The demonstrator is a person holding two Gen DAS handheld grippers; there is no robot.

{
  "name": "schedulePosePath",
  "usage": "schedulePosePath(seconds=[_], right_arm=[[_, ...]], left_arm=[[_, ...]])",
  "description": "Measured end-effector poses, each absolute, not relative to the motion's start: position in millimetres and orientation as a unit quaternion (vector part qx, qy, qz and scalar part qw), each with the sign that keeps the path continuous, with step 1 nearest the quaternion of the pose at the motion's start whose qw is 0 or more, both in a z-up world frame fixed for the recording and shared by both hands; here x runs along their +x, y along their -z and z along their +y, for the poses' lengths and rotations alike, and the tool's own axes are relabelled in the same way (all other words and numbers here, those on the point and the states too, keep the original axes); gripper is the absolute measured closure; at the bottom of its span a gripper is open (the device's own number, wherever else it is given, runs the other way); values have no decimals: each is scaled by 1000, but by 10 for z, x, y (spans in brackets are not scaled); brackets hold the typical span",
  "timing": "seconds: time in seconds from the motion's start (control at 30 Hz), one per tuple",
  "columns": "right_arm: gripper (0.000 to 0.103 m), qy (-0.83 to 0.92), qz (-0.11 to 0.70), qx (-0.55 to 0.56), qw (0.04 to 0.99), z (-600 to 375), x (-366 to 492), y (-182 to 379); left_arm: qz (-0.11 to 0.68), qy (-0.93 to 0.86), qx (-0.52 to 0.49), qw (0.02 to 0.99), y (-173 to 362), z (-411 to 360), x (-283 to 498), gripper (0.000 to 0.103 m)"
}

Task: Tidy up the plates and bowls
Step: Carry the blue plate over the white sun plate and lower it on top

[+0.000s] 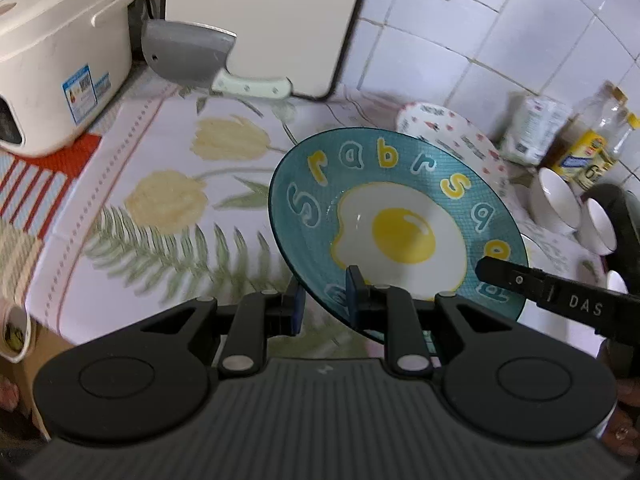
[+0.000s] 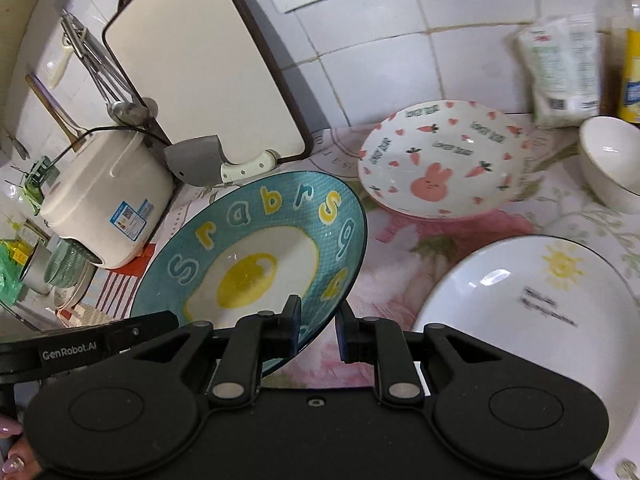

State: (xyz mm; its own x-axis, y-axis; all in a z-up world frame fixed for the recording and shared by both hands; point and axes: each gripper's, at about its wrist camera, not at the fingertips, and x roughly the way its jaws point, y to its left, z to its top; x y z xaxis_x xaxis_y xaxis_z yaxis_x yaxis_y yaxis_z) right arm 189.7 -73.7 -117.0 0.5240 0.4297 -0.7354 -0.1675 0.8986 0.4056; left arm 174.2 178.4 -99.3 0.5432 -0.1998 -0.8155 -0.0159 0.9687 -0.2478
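- Egg plate (image 1: 396, 224) is lifted off the table (image 1: 168, 168), tilted, its low edge toward the cameras. It hangs in front of the rabbit plate (image 2: 440, 160).
- Left gripper (image 1: 325, 306): jaws clenched on the egg plate's near rim, one pad above the rim, one below.
- Right gripper (image 2: 318, 330): its left pad lies against the same plate's rim, the right pad stands apart with a gap showing. Jaws look released; I judge it is not gripping.
- Sun plate (image 2: 532, 312) lies flat on the table, right of the egg plate. A white bowl (image 2: 612, 160) sits beyond it, right of the rabbit plate.
- Cleaver (image 2: 200, 160) and rice cooker (image 2: 108, 204) stand behind and left of the egg plate, by the cutting board (image 2: 208, 72).
- Risks: a rim-only pinch on glazed ware with this tilt could let the plate pivot or slide out. A swing left might clip the cooker or cleaver. Setting it down steeply on another plate could chip both rims. With both grippers on one edge, uneven pulls may twist it loose.
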Motion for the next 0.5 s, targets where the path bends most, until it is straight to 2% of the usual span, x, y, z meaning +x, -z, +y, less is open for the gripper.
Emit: schedulePosePath(seconds=[0.5], right_arm=[[80,-148,452,165,864,-1532,1226,994]], left_arm=[[479,109,-106,865,901,1071,1261,84]])
